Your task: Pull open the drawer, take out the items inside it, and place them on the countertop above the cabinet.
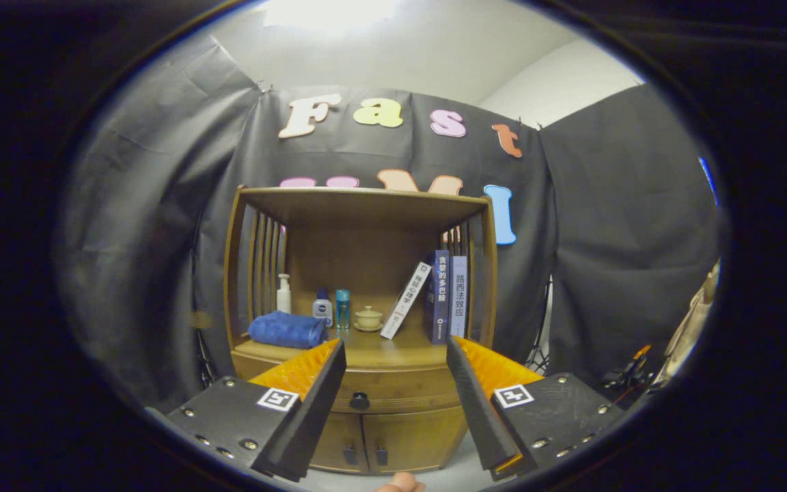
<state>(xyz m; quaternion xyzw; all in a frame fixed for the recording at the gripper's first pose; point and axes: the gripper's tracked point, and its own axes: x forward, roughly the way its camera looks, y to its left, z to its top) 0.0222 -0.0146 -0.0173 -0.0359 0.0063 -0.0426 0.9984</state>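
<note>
The gripper (397,355) is hanging with its fingers wide apart, holding nothing. The small dark round knob (360,400) of the shut wooden drawer (393,389) is sitting lower middle, between the fingers and well beyond them.

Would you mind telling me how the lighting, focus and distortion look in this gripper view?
Gripper view: bright glare overhead, dim booth; fisheye bows the cabinet; drawer knob fairly sharp between the open fingers, shelf items soft, book spines legible.
</note>
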